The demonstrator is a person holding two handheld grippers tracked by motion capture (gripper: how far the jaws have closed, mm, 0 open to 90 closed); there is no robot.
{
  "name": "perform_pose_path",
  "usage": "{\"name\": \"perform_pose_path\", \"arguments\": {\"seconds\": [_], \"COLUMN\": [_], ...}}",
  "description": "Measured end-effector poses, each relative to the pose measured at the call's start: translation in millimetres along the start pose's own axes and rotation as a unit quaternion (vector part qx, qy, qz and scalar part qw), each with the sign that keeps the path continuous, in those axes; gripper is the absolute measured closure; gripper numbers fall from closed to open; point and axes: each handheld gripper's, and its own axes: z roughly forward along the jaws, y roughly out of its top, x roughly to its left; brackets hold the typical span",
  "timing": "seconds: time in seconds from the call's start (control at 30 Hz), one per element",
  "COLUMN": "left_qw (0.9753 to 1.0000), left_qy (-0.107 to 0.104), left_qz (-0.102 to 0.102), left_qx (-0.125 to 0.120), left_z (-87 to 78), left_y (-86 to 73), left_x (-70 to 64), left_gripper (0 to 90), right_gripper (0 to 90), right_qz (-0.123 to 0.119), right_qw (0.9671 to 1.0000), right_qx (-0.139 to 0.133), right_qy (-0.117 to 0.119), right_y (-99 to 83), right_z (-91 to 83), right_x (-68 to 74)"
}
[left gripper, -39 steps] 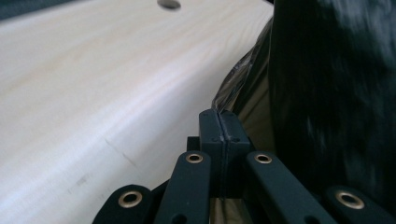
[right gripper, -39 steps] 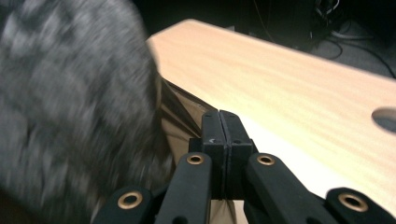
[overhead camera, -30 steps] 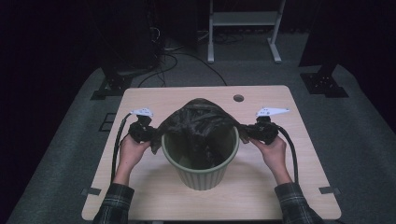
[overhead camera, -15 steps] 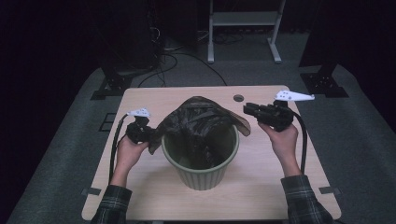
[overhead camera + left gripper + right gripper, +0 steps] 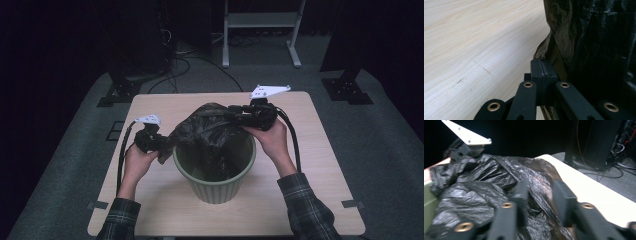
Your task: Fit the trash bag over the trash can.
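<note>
Black bag (image 5: 212, 130) is draped over the far rim of the green bin (image 5: 215, 185) on the table (image 5: 165, 205). Bag edge is pinched by left gripper (image 5: 541, 72); right gripper (image 5: 540, 200) is held apart above the bag.

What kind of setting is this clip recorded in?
Probably a lab or recording studio, not a home: a lone wooden table on grey carpet in a dark room, stand bases and loose cables behind it. On it, a green bin gets a black bag.

A crumpled, glossy black bin bag (image 5: 210, 127) drapes over the far rim of a ribbed green bin (image 5: 215, 182) standing upright mid-table, partly tucked inside.
</note>
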Motion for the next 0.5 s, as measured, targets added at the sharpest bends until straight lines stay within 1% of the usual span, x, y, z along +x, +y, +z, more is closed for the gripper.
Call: {"name": "perform_pose_path", "arguments": {"seconds": [0.03, 0.07, 0.1, 0.2, 0.27, 0.33, 0.43, 0.47, 0.5], "left_qw": [1.0, 1.0, 1.0, 1.0, 1.0, 1.0, 1.0, 1.0, 1.0], "left_qy": [-0.001, -0.002, -0.002, -0.004, -0.003, -0.002, -0.001, -0.002, -0.002], "left_qz": [0.0, -0.001, 0.0, 0.002, 0.002, 0.001, 0.002, 0.003, 0.003], "left_qx": [0.0, 0.0, 0.001, 0.004, 0.004, 0.003, 0.001, 0.001, 0.002], "left_z": [0.0, 0.2, 0.3, 0.2, -0.9, -2.8, -5.9, -6.0, -6.1], "left_y": [0.0, 0.0, -0.1, -0.8, -1.4, -1.5, -1.1, -1.1, -1.1], "left_x": [-0.2, -0.5, -1.0, -2.5, -3.3, -3.7, -5.5, -6.0, -6.3], "left_gripper": [89.8, 89.8, 89.8, 89.8, 89.8, 89.8, 89.8, 89.8, 89.8], "right_gripper": [83.2, 89.0, 89.8, 89.9, 89.9, 89.9, 89.9, 90.0, 90.0], "right_qz": [0.006, 0.007, 0.006, 0.005, -0.006, -0.015, -0.025, -0.025, -0.028], "right_qw": [1.0, 1.0, 1.0, 0.9997, 0.9993, 0.9986, 0.9972, 0.9963, 0.9957], "right_qx": [0.001, -0.001, -0.003, -0.019, -0.028, -0.038, -0.052, -0.057, -0.062], "right_qy": [0.004, 0.002, 0.0, 0.016, 0.024, 0.034, 0.049, 0.059, 0.063], "right_y": [-0.6, -0.9, -1.1, -1.9, -3.4, -7.0, -13.8, -17.5, -20.1], "right_z": [-0.1, -1.1, -3.1, -13.6, -25.4, -40.7, -61.2, -70.0, -75.1], "right_x": [-0.7, -0.9, -0.1, 6.0, 15.1, 26.6, 42.5, 49.4, 53.8]}}
